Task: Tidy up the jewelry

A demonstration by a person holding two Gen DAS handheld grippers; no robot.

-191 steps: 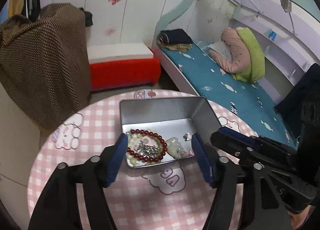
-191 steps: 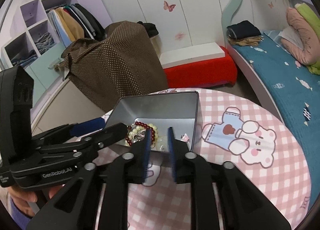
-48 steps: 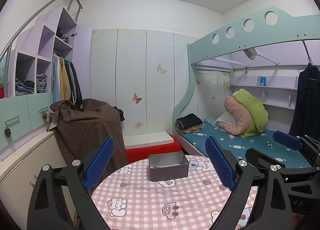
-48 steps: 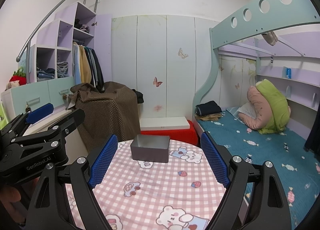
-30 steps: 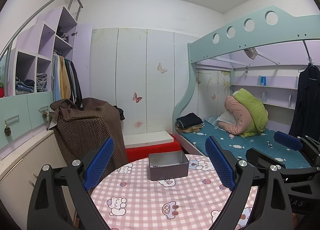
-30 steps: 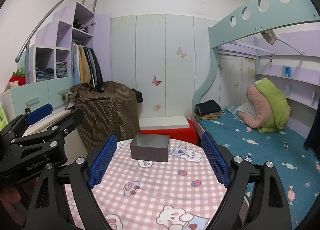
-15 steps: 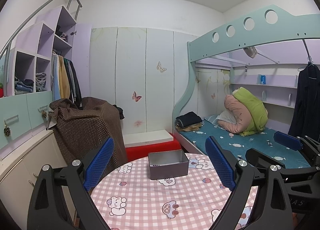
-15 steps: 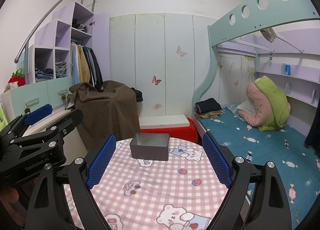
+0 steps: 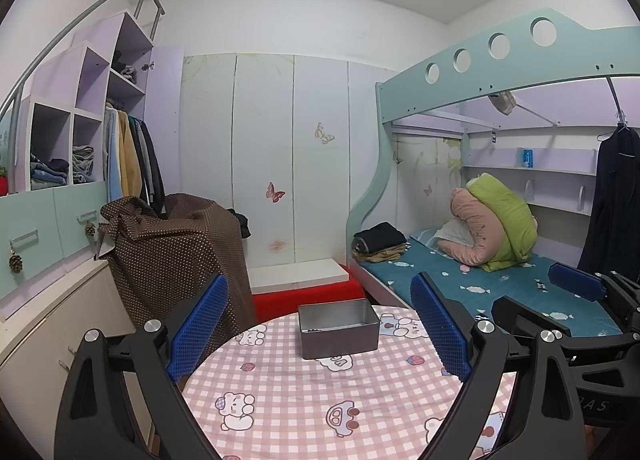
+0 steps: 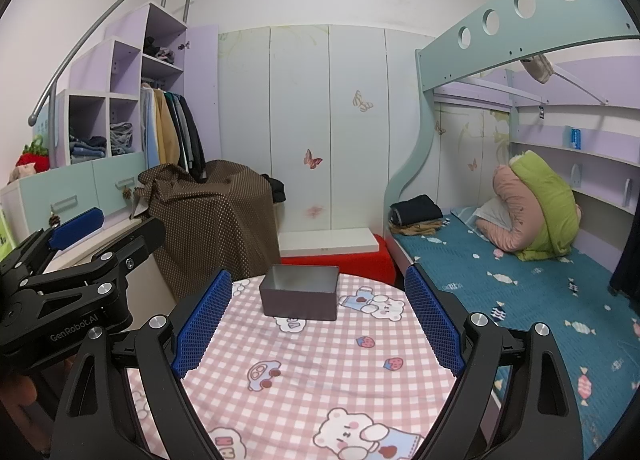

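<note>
A grey metal tin [image 9: 338, 328] stands near the far edge of the round table with the pink checked cloth [image 9: 304, 404]; it also shows in the right wrist view [image 10: 299, 291]. Its contents are hidden by its walls from this low angle. My left gripper [image 9: 318, 328] is open and empty, held back from the tin near the table's front. My right gripper [image 10: 318, 318] is open and empty, also well short of the tin. Each gripper shows at the edge of the other's view.
A brown dotted cover [image 9: 176, 256] drapes furniture at the left behind the table. A red bench with a white top [image 10: 332, 252] stands behind the tin. A bunk bed with a teal mattress [image 10: 500, 272] is at the right.
Over the last seconds both grippers pulled back and up from the tin, and the right one opened. In the last second both views hold nearly still.
</note>
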